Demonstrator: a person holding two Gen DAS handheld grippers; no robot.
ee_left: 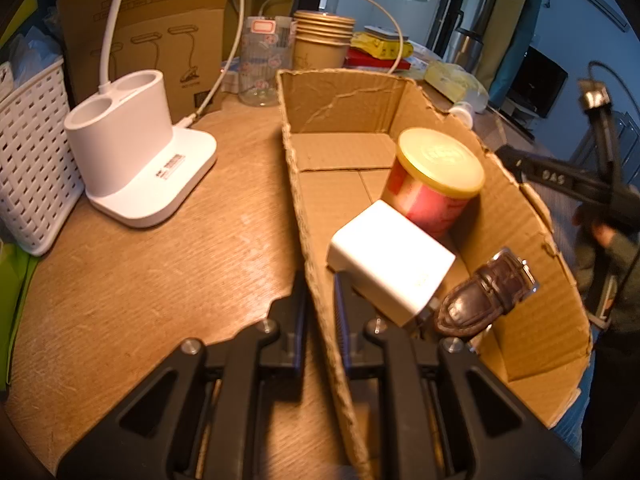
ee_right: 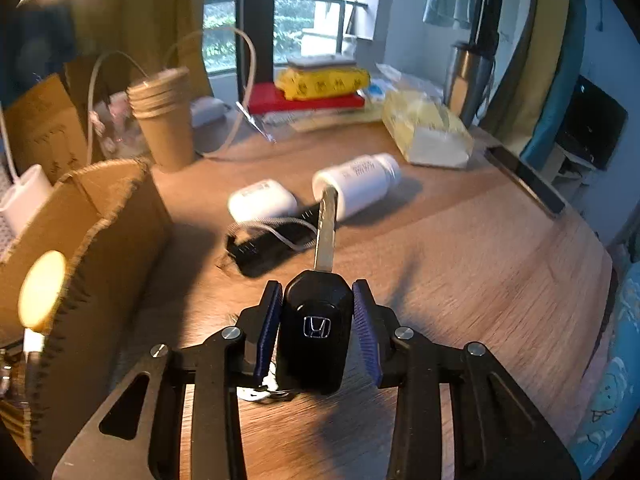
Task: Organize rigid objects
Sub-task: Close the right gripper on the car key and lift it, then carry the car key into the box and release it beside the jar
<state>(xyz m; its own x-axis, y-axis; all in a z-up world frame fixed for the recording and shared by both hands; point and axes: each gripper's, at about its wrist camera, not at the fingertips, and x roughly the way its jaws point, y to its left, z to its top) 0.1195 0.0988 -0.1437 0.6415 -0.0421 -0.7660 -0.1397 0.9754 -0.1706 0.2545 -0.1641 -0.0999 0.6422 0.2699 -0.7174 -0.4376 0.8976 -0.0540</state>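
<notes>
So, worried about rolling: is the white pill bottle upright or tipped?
Tipped. The white pill bottle lies on its side on the table, cap pointing right.

A round wooden table point(ee_right: 460, 248) stands before a tall window point(ee_right: 304, 12) showing green foliage, flanked by yellow curtains point(ee_right: 132, 8), with a dark screen point(ee_right: 596, 120) at right.
</notes>
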